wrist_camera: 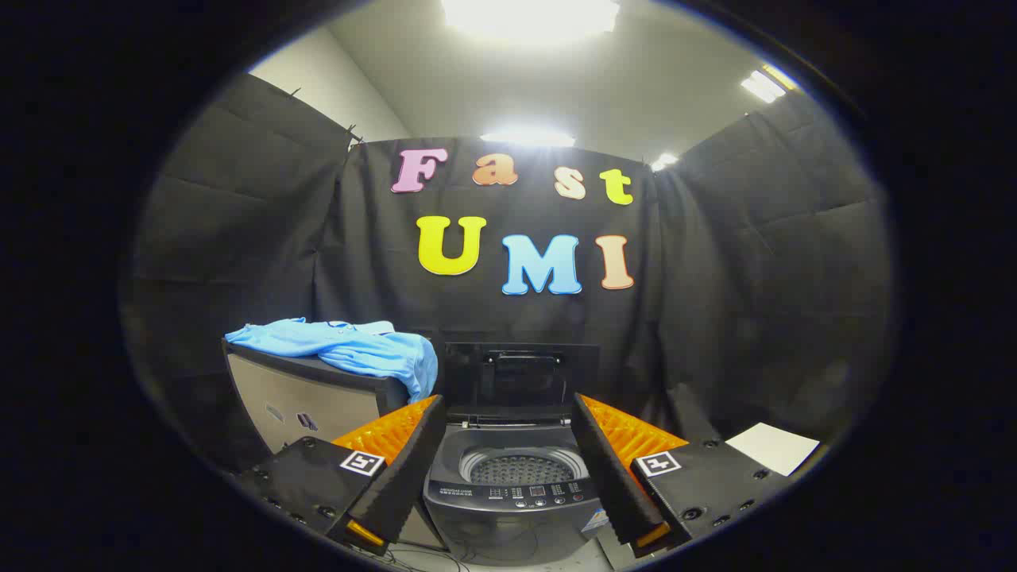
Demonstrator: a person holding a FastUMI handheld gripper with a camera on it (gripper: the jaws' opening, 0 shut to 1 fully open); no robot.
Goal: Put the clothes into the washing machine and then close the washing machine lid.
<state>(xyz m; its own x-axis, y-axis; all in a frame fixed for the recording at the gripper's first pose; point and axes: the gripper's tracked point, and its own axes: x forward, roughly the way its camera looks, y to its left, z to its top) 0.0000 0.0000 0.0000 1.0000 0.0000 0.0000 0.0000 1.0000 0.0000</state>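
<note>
The clothes [342, 348], a soft light-blue garment, lie in a loose heap on top of a grey cabinet [298, 397] that stands just beside the washing machine [516, 485]. One fold hangs over the cabinet's near corner, toward the machine.

In the gripper view the jaws [508, 469] stand wide open with nothing between them but the machine beyond. The washing machine lid [520, 377] is raised upright at the back, and the perforated drum [520, 469] looks empty. The control panel [524, 496] runs along the machine's near edge.

The step in hand appears to be the reach for the garment, so the task has hardly begun. To do it well, the jaws should swing toward the cabinet and come down on a thick bunch of cloth, not on a thin edge. The drooping fold at the corner is the nearest hold, but a grip there may let the rest trail and catch on the cabinet's edge. A grip nearer the middle of the heap should lift more of it at once.

The cloth is limp and wrinkled. It will probably sag and swing once lifted, so it needs carrying high enough to clear the machine's rim before release over the drum.

A white sheet [775, 446] lies off beside the right finger, away from the work.
</note>
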